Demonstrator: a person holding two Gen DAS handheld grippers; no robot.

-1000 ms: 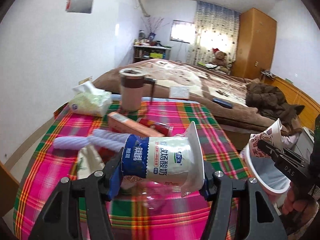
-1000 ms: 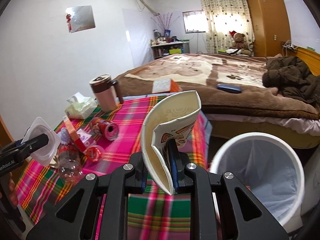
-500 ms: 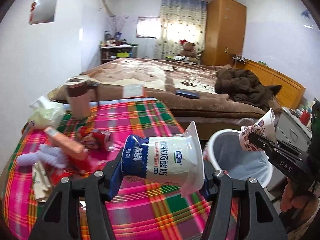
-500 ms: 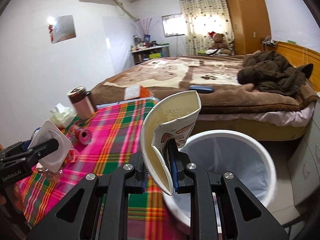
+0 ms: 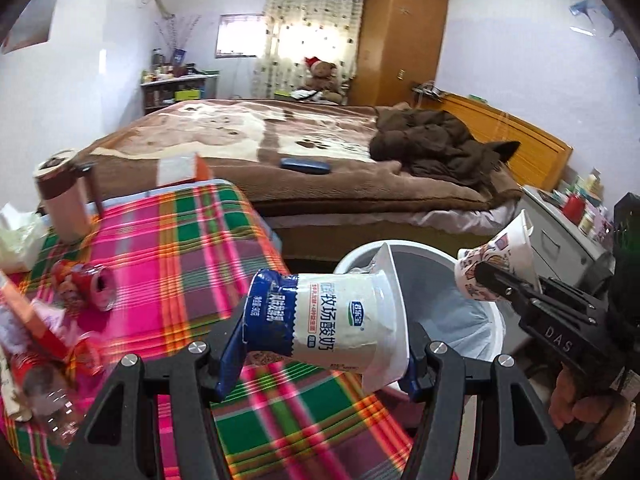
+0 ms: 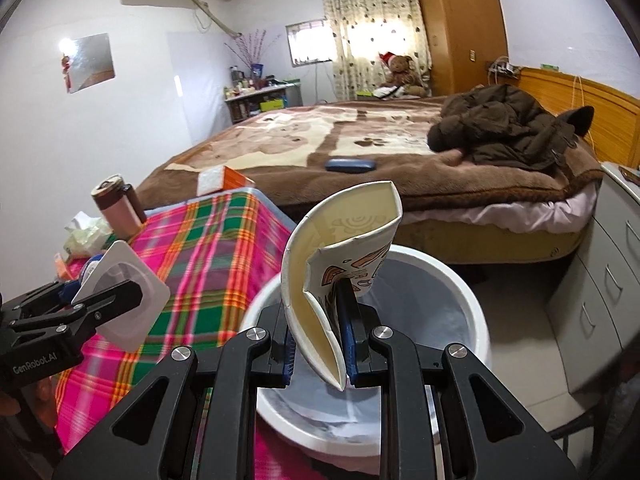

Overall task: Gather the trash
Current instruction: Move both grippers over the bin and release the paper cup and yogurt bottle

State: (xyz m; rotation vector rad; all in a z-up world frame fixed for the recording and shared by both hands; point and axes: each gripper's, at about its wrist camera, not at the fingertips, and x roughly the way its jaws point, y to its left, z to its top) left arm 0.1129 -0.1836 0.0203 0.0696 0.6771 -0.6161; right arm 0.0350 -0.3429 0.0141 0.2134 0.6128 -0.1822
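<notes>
My left gripper (image 5: pixel 316 356) is shut on a white and blue yogurt cup (image 5: pixel 332 320) lying sideways between its pads, over the table's right edge beside the white trash bin (image 5: pixel 492 320). My right gripper (image 6: pixel 318 350) is shut on a flattened paper cup (image 6: pixel 340 248) with printed drawings, held upright above the bin (image 6: pixel 460 288), which has a pale liner. The right wrist view shows the yogurt cup (image 6: pixel 120 296) in the left gripper at the left; the left wrist view shows the paper cup (image 5: pixel 500 260) over the bin's far side.
The table with a pink and green plaid cloth (image 5: pixel 192 248) carries a brown tumbler (image 5: pixel 60 196), a tissue pack (image 5: pixel 16 240), a red can (image 5: pixel 88 284), a clear bottle (image 5: pixel 44 400) and wrappers. A bed (image 6: pixel 360 140) lies behind, grey drawers (image 6: pixel 600 280) to the right of the bin.
Both grippers have swung right from over the table toward the bin, each keeping its cup. The bin now sits under the paper cup and just beyond the yogurt cup.
</notes>
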